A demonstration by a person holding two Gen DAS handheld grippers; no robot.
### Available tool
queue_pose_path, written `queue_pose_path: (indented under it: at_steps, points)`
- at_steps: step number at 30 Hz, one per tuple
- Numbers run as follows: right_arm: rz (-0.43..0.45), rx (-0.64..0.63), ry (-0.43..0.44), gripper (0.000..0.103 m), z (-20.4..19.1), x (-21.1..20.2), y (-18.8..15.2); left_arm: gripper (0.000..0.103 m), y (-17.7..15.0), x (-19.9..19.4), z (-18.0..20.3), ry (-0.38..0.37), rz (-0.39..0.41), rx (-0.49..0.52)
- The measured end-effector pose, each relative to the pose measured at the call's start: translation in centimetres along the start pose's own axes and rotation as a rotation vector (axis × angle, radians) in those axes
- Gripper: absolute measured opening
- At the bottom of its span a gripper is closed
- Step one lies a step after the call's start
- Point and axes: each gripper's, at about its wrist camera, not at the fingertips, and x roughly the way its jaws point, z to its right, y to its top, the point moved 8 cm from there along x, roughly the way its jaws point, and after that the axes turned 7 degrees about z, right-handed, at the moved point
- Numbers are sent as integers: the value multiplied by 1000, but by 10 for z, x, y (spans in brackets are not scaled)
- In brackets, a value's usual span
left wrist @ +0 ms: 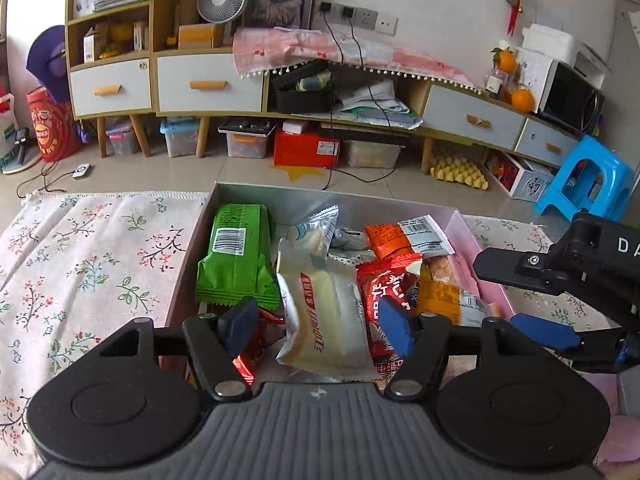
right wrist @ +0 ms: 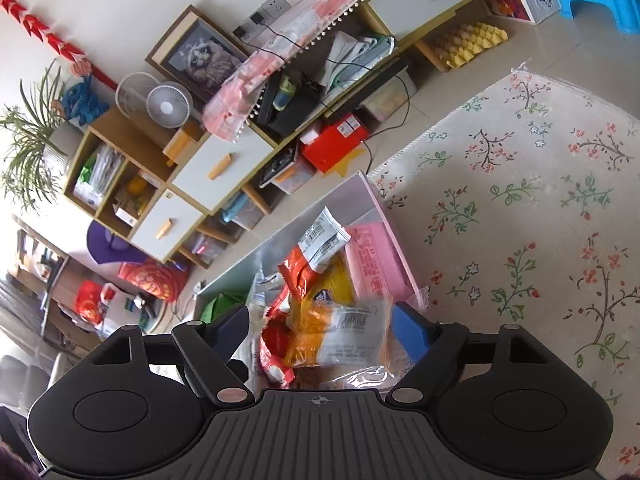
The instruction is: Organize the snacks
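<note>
A pink-walled box [left wrist: 340, 200] on the floral cloth holds several snack packets. My left gripper [left wrist: 318, 326] hovers over its near end, open, with a cream bread packet [left wrist: 332, 320] lying loose between the blue pads. A green packet [left wrist: 236, 256] lies to the left and a red packet [left wrist: 384, 292] under the right pad. My right gripper [left wrist: 520, 300] reaches in from the right. In the right wrist view that gripper [right wrist: 322, 332] stands open around an orange clear-wrapped packet [right wrist: 344, 328], which rests on the pile against the pink box wall [right wrist: 376, 264].
The floral cloth [left wrist: 80, 260] spreads to both sides of the box [right wrist: 520, 200]. Behind it is tiled floor, then a low cabinet [left wrist: 208, 84] with storage bins underneath. A blue stool [left wrist: 588, 184] stands at the far right.
</note>
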Motion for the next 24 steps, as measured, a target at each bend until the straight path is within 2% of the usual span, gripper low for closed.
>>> queue_pose_path:
  at_steps: [9, 11, 12, 19, 24]
  points:
    - [-2, -59, -12, 80, -6, -8, 2, 75, -1, -5, 2, 12, -20, 17]
    - [-3, -88, -17, 80, -9, -13, 3, 85, -1, -10, 1, 24, -21, 20]
    - [-5, -104, -21, 80, -10, -16, 3, 87, -1, -14, 1, 31, -20, 23]
    - [-20, -268, -101, 88, -13, -48, 1, 102, -5, -47, -5, 81, -38, 39]
    - [-57, -410, -172, 90, -22, -75, -14, 102, -16, -73, -13, 113, -90, 7]
